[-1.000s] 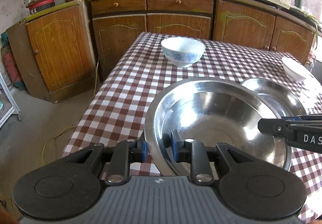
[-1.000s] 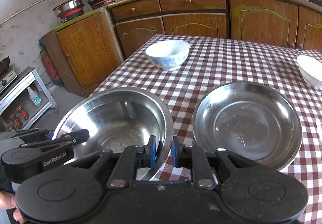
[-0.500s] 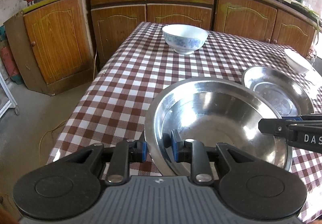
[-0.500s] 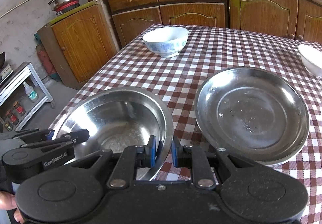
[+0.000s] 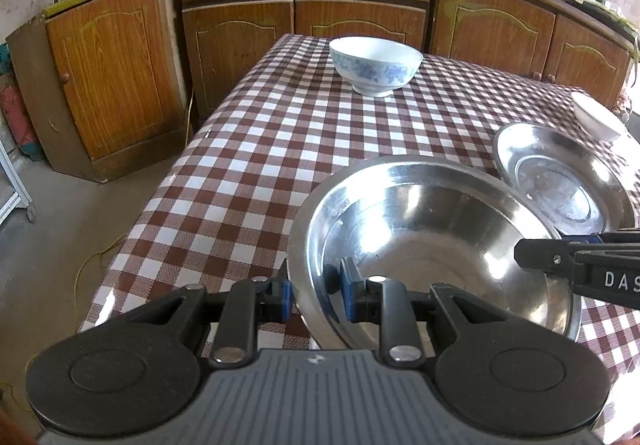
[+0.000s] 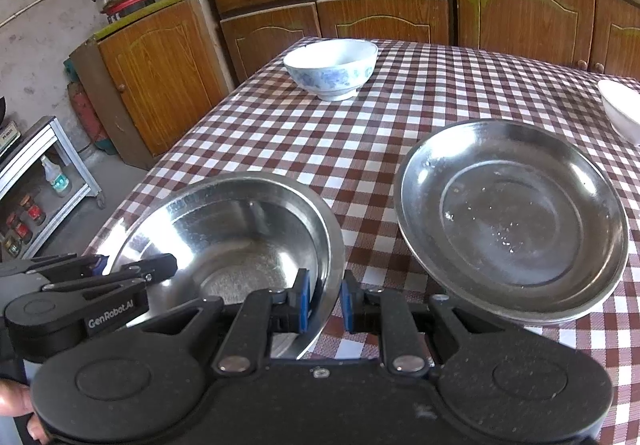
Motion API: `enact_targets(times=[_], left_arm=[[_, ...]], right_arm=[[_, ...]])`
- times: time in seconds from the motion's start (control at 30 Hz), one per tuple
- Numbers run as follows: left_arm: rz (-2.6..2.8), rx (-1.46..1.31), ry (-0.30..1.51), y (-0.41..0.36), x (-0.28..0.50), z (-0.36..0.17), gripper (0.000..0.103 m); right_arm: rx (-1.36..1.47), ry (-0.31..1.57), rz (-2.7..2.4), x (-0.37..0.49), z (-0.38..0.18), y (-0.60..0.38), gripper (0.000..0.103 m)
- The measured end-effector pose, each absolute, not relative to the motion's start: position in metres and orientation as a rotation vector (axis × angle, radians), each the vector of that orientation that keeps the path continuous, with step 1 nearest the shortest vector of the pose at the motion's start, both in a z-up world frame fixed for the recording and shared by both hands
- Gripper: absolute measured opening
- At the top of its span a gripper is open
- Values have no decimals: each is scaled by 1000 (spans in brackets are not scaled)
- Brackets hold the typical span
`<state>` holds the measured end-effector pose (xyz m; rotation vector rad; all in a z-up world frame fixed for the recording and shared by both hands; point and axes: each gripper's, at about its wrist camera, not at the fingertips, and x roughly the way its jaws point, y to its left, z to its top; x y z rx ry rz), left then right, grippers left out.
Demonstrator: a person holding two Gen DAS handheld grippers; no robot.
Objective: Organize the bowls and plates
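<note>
Nearest, the left hand-held gripper (image 5: 314, 295) pinches the near-left rim of the wide, deep stainless-steel basin (image 5: 432, 241), one blue pad outside the wall and one inside, while the right hand-held gripper (image 6: 323, 303) clamps the opposite rim in the same way, so both are closed on the metal. Over the last second the cupboards and the checked cloth have slid down in both views and the basin now sits tilted above the red-and-white checked counter (image 5: 280, 149), which suggests it is being carried between the two hands, probably toward a stacking spot. Just beside it to the right lies the shallow round steel plate (image 6: 512, 221), its rim close to the basin's edge, so a swing that way risks a clash. The counter's left edge runs close to the basin, with bare floor below. Farther on, open checked cloth gives free room up to the white porcelain bowl with blue flowers (image 5: 376, 65) near the far end, and a small white bowl (image 5: 596, 117) sits at the right edge, near the plate's far side.
</note>
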<state>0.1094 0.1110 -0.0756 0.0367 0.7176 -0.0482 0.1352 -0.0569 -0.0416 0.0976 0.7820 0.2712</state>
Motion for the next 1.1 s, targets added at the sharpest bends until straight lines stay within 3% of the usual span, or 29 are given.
enact_targets(times=[0.57, 0.83, 1.0, 1.1], left_arm=[[-43, 34, 715, 111, 116, -86, 26], [-9, 37, 726, 113, 115, -84, 37], [22, 29, 728, 116, 115, -79, 47], [44, 30, 724, 118, 112, -73, 51]], right_arm=[[94, 790, 270, 141, -53, -56, 22], [49, 763, 272, 135, -48, -52, 30], [64, 745, 259, 134, -42, -58, 48], [64, 730, 258, 131, -36, -60, 49]])
